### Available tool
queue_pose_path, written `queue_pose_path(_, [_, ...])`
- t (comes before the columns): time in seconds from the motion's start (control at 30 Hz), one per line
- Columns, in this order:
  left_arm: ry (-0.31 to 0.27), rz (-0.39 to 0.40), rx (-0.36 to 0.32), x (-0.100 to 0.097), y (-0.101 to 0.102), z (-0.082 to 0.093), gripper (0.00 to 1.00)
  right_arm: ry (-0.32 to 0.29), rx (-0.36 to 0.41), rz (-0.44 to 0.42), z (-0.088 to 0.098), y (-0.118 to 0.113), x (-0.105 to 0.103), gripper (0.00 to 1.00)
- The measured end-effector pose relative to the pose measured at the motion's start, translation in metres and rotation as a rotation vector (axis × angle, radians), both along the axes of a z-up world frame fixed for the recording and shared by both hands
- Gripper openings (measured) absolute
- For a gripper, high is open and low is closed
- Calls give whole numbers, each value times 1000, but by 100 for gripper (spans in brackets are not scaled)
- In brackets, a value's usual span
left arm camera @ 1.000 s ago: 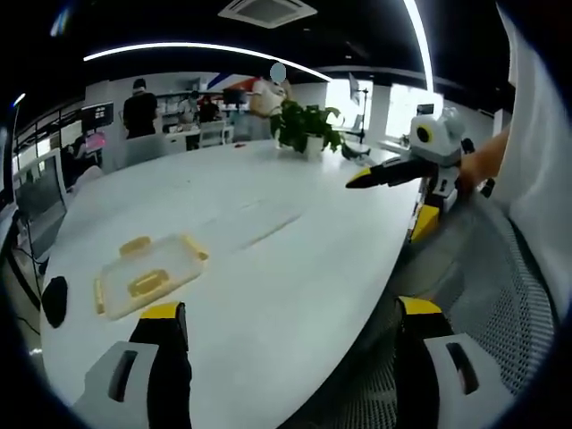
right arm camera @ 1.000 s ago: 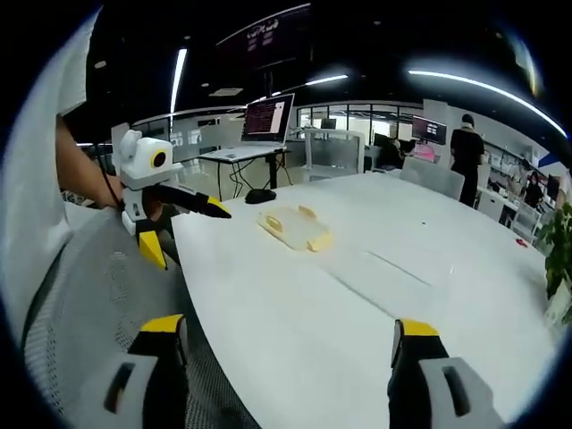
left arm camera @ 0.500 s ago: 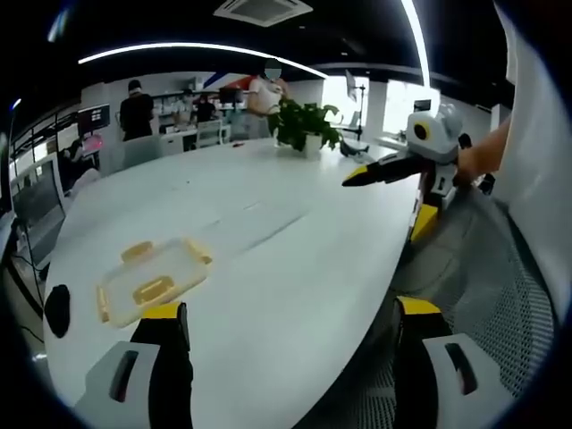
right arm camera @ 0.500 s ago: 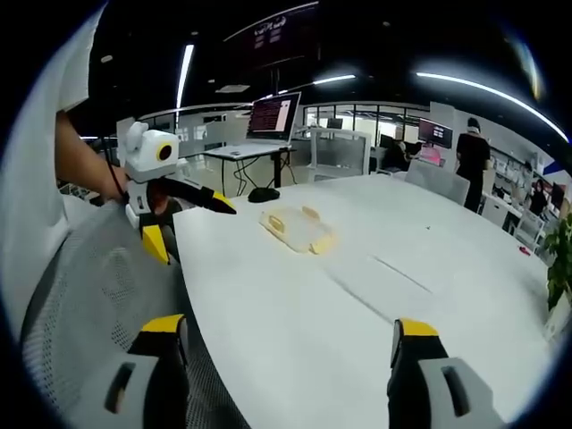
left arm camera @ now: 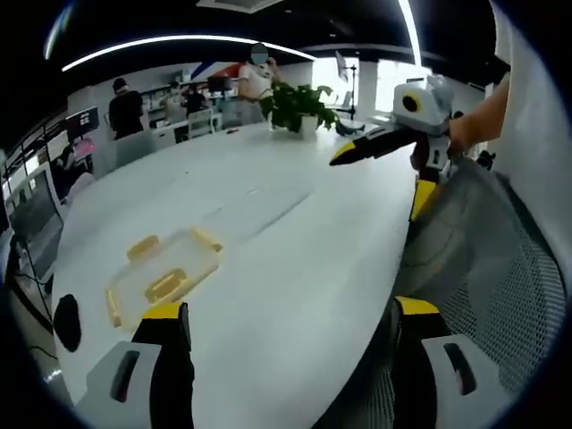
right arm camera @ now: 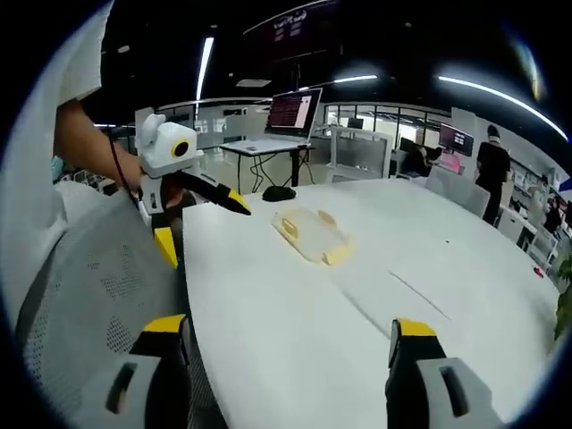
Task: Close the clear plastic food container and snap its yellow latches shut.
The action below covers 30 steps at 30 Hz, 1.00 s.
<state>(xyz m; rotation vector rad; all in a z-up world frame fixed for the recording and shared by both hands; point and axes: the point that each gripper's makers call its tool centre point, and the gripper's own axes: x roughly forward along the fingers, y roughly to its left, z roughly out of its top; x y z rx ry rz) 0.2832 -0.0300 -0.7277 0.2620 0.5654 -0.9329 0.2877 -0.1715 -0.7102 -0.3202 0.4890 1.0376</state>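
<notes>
Spanning most of both views: big white bench [left arm camera: 295, 241], matte, curved edge, w/ a faint seam line across the middle. Clear food container [left arm camera: 165, 275] w/ yellow latches [left arm camera: 143, 247] lies flat on the bench toward the far-left side in left gripper view; lid looks on, can't tell if latches are snapped. Black mouse [left arm camera: 66, 322] sits near it at the bench edge.

Left gripper [left arm camera: 281, 331]: jaws wide apart, holding nothing, hovering above the bench near the edge. Right gripper [right arm camera: 284, 344]: same, jaws spread, nothing held, well short of the container [right arm camera: 311, 234].

Room: open-plan office, dark ceiling w/ strip lights, potted plant [left arm camera: 295, 105] at the far end, monitor [right arm camera: 295, 111] on a desk behind, grey mesh chair [right arm camera: 98, 295] beside the bench, ppl standing in bkgd.
</notes>
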Motion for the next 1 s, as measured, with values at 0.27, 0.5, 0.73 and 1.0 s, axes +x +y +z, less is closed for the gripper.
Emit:
queue_pose_path(0.27, [-3,-24,45,11,13,-3,92,5,-17,42,0,11,16,90])
queue_pose_path(0.5, [-2,-36,82,21,25,-7,91,14,-41,96,-2,21,25,90])
queue_pose_path(0.73, [6,-23,113,28,45,-8,90,30,-50,148,-1,34,33,89])
queue_pose_path(1.0, [11,-26,171,37,66,-15,87,47,-58,184,-3,47,47,90])
